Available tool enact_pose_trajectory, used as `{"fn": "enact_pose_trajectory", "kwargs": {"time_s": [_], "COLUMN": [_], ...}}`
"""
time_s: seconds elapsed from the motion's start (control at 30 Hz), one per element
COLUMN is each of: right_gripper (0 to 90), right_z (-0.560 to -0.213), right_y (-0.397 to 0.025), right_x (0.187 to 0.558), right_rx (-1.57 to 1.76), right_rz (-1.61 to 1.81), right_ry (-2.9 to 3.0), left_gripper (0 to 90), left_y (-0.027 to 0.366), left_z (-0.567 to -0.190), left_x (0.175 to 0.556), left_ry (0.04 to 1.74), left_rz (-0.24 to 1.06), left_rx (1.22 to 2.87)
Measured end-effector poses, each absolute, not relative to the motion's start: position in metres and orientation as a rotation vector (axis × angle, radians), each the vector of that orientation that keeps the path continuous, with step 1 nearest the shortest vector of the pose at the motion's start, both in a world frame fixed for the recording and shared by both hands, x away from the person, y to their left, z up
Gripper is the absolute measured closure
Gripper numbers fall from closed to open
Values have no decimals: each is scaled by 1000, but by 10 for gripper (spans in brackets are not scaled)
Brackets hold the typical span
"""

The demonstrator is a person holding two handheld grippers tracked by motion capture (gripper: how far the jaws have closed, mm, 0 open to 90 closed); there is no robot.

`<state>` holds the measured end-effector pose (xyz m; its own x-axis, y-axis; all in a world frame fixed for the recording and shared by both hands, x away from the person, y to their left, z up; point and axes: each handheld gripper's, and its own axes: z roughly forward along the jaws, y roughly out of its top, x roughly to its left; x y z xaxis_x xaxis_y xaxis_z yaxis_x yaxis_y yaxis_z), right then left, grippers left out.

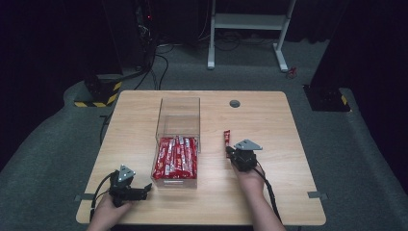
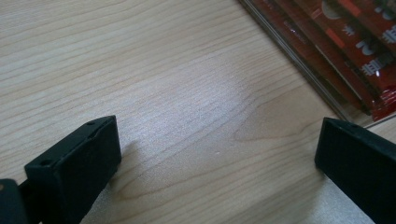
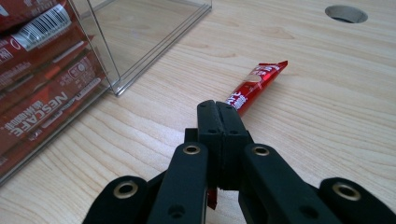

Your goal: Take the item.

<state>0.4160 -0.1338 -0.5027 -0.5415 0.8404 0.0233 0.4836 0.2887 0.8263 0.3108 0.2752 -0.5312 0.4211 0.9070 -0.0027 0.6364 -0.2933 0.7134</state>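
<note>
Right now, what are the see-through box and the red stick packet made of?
The box looks like clear hard plastic, maybe acrylic: you can see the table through its walls, and its edges are sharp and glossy. The red packet looks like thin shiny foil or plastic film, printed, with a flat crimped end. The right claw is shut on it.

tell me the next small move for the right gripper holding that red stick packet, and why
Probably lift the red stick packet slightly off the wooden table. The right gripper has its jaws shut on the packet's near end, while the far end seems to rest on the wood beside the clear plastic box of similar packets. The left gripper is open, holding nothing.
</note>
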Motion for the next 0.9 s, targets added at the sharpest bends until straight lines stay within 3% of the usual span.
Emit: {"fn": "enact_pose_trajectory", "kwargs": {"time_s": [0.9], "right_gripper": [884], "right_z": [-518], "right_y": [-125], "right_x": [420], "right_rx": [1220], "right_rz": [1085], "right_ry": [2186], "left_gripper": [6], "left_y": [275], "left_z": [-531], "left_x": [311], "left_ry": [1301], "left_rz": [542], "left_rx": [2036]}}
